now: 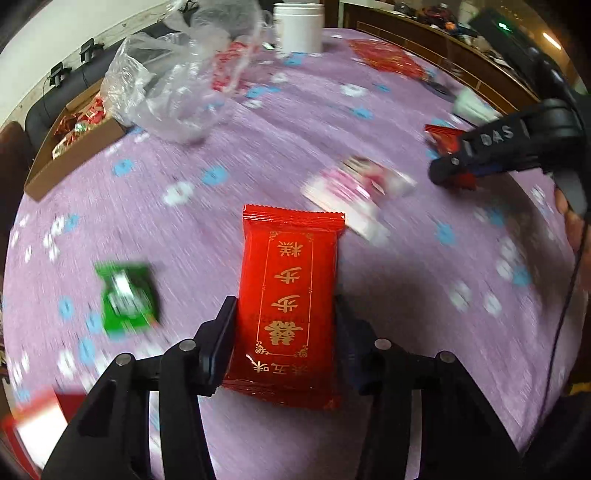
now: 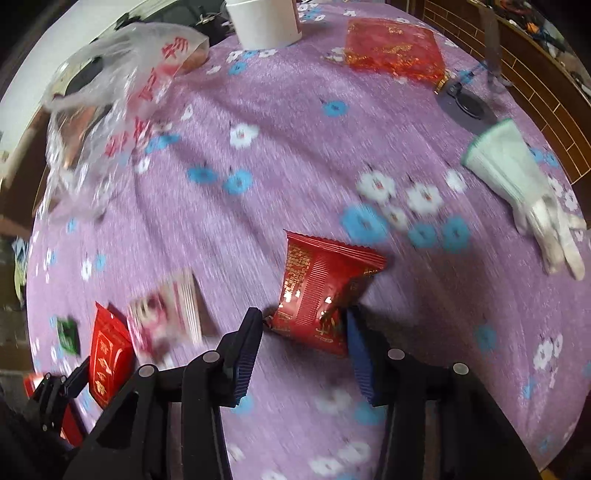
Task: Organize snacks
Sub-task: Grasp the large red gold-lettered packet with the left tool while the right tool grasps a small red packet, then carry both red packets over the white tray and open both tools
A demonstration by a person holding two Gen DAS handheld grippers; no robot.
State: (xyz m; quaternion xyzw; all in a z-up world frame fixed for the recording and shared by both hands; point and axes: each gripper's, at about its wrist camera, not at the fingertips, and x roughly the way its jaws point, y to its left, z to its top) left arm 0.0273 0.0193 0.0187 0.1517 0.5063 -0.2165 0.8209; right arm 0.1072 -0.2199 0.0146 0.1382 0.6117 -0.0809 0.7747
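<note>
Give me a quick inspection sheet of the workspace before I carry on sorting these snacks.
Surface: table under purple flowered cloth.
Job's things: long red packet in left gripper; crumpled red packet in right gripper; green packet, pink-white packet loose; cardboard box with snacks at the table edge.
Clutter: plastic bag, white jar, white glove, red pouch.
Grippers: both sets of fingers closed on their packets.
Cables: one thin cable by the right gripper.
Surroundings: wooden furniture, blurred.
</note>
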